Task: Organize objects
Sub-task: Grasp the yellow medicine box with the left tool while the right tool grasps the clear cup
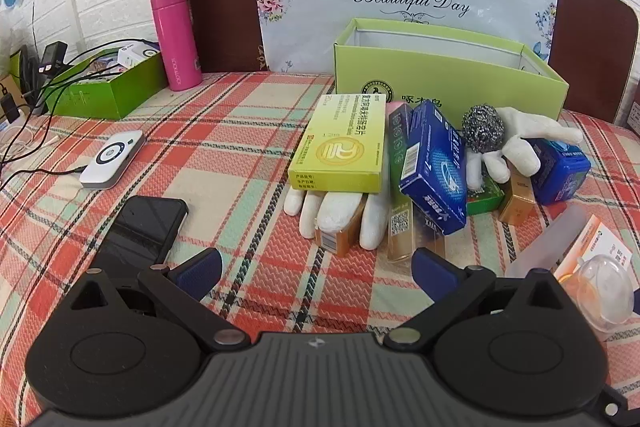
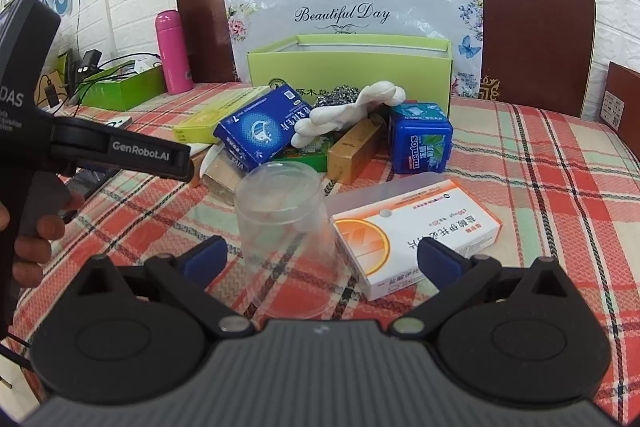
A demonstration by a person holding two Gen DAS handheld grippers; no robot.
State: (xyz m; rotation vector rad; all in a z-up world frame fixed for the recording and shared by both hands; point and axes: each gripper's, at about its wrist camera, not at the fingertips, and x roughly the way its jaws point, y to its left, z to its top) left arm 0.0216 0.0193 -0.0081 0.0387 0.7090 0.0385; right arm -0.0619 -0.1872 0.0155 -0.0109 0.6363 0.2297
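From the left wrist, the left claw (image 1: 316, 273) stood spread wide and empty over the plaid-covered counter (image 1: 240, 131). Ahead lay a pile: a yellow box (image 1: 340, 143), a blue box (image 1: 434, 167) and white gloves (image 1: 516, 143), just before the open green box (image 1: 448, 75).

From the right wrist, the right claw (image 2: 322, 259) gaped open, gripping nothing; an upturned clear cup (image 2: 286, 239) stood between its fingers, beside an orange-and-white box (image 2: 416, 231).

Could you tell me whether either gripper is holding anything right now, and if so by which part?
Nothing is held. The left gripper and the right gripper are both wide open; the clear cup stands between the right fingers, ungripped.
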